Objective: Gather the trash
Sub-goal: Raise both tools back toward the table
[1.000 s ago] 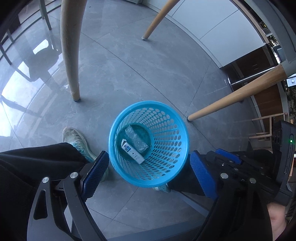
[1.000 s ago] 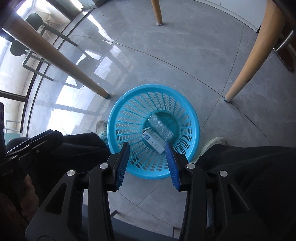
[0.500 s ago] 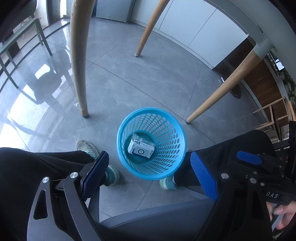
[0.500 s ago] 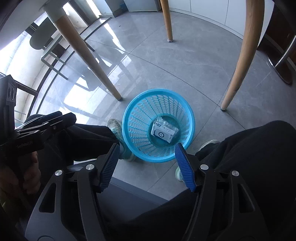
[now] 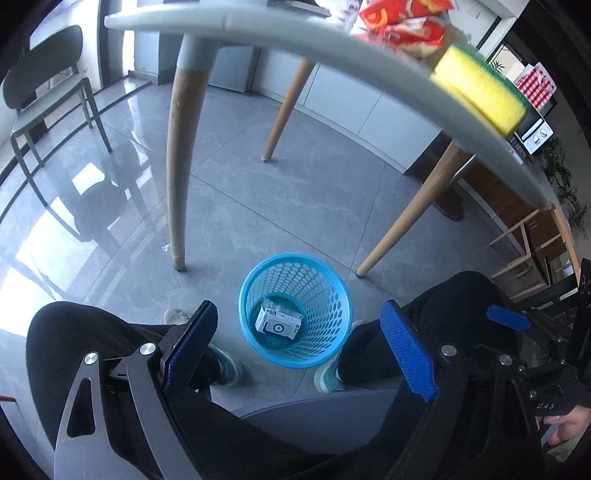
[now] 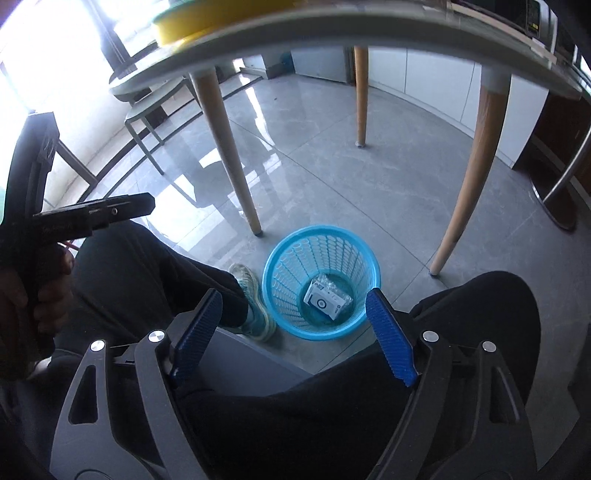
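Observation:
A blue mesh bin (image 5: 295, 310) (image 6: 320, 282) stands on the grey floor between a seated person's feet. Inside lie a small white carton (image 5: 277, 324) (image 6: 326, 303) and a clear crumpled wrapper (image 6: 328, 286) under it. My left gripper (image 5: 295, 332) hangs high above the bin, open and empty. My right gripper (image 6: 291, 317) is also high above it, jaws opening, nothing between them. On the table edge above sit a yellow-green sponge (image 5: 480, 88) and red snack bags (image 5: 402, 22).
The grey table edge (image 5: 332, 40) (image 6: 332, 22) with wooden legs (image 5: 181, 158) (image 6: 476, 147) spans the top. A person's black-trousered knees (image 5: 92, 332) (image 6: 480, 314) flank the bin. A green chair (image 5: 44, 92) stands at left. A yellow object (image 6: 207, 18) rests on the table.
Both grippers rose well away from the bin, bringing the table edge into view. The right jaws widened. The white carton now lies flat on top of the wrapper.

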